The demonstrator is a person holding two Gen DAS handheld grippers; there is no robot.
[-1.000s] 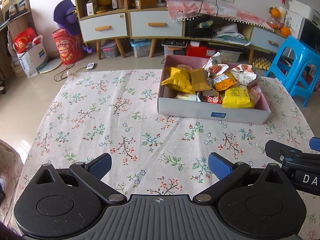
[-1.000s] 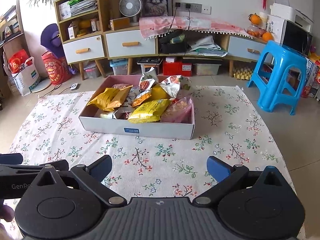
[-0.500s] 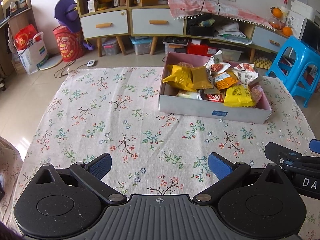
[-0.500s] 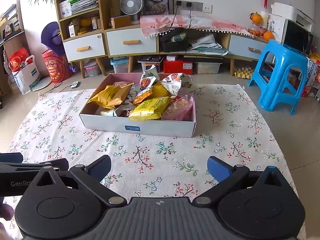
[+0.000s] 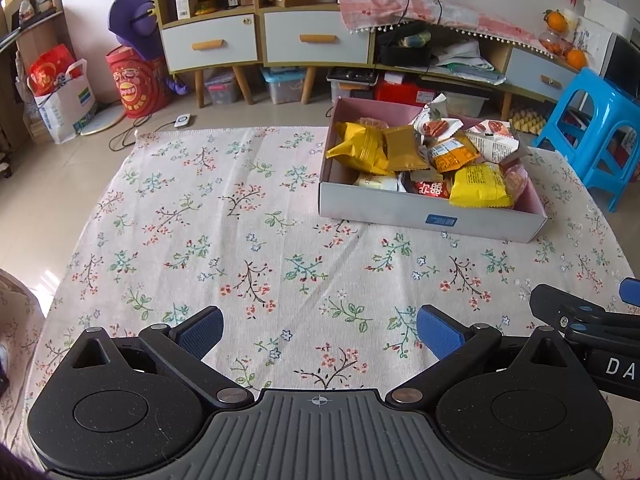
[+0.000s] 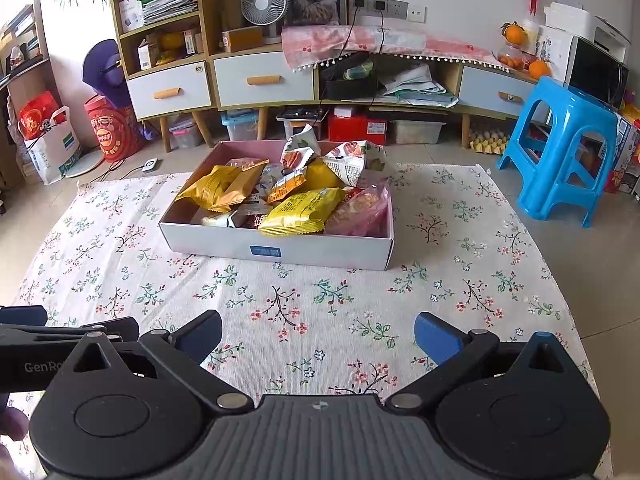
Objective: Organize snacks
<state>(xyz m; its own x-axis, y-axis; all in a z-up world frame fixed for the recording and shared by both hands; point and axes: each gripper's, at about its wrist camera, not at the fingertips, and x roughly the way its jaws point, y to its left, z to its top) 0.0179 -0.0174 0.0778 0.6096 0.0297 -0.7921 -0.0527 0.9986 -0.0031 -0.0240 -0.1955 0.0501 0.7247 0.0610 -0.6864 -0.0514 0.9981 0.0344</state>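
A white cardboard box with a pink inside stands on the floral tablecloth. It holds several snack packets: yellow bags, an orange-gold bag, white printed packets and a pink one. My left gripper is open and empty, low over the cloth at the near edge, well short of the box. My right gripper is open and empty, also near the front edge. Each gripper shows at the side of the other's view.
A blue plastic stool stands right of the table. Behind are a long cabinet with drawers, a fan, storage bins and bags on the floor.
Both views have tipped slightly downward and drawn back a little; the box sits a bit lower in each frame. Both grippers stay open and empty.
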